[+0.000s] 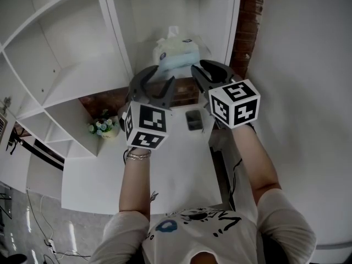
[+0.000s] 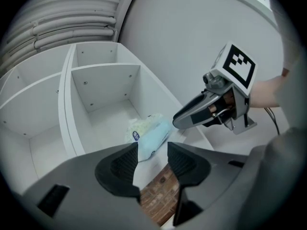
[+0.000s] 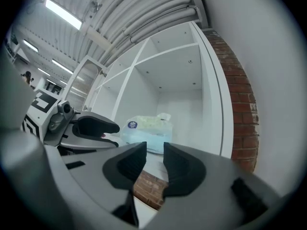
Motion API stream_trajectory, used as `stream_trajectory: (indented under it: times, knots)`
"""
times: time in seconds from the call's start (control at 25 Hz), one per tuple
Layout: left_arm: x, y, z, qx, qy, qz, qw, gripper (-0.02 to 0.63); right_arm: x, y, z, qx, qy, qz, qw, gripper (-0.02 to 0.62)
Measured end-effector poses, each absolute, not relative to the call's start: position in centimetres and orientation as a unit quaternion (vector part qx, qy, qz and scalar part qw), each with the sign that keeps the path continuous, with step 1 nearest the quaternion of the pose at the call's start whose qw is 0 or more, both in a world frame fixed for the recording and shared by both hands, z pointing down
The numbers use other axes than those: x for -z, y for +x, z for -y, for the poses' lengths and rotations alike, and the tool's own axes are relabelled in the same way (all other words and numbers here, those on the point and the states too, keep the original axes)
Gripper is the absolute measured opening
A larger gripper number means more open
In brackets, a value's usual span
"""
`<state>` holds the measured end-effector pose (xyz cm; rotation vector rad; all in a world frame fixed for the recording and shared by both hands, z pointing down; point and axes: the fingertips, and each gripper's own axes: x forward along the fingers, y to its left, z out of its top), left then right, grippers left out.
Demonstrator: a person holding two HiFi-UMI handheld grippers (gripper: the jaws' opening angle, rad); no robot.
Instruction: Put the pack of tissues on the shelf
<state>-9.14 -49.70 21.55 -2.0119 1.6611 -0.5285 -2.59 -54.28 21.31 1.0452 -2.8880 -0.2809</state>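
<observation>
The pack of tissues, pale blue with a greenish top, lies on the floor of a compartment in the white shelf unit. No gripper touches it. My left gripper hovers just in front of the pack, jaws wide open and empty. In the left gripper view the pack shows beyond the left gripper. My right gripper is close beside it on the right; in the right gripper view a narrow gap separates the jaws of the right gripper, with nothing between them, and the pack lies ahead.
A brick wall runs beside the shelf's right side panel. Below, a white table carries a small pot of flowers and a dark small object. Empty shelf compartments extend to the left.
</observation>
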Motion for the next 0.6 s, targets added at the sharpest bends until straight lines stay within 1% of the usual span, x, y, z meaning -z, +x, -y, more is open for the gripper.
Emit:
stream_trajectory:
  times: [0.2, 0.4, 0.6]
  knots:
    - [-22.4, -9.1, 48.5, 0.185, -0.733, -0.608, 0.242, 0.184, -22.7, -2.7, 52.4, 0.098, 0.330, 0.939, 0.024, 0.109]
    - [-22.6, -8.3, 47.0, 0.156, -0.737, -0.599, 0.271, 0.183, -23.7, -2.5, 50.1, 0.091, 0.320, 0.943, 0.011, 0.109]
    - [-24.6, -7.5, 46.0, 0.137, -0.764, -0.581, 0.245, 0.168, -25.7, -1.8, 49.3, 0.082, 0.324, 0.943, 0.012, 0.107]
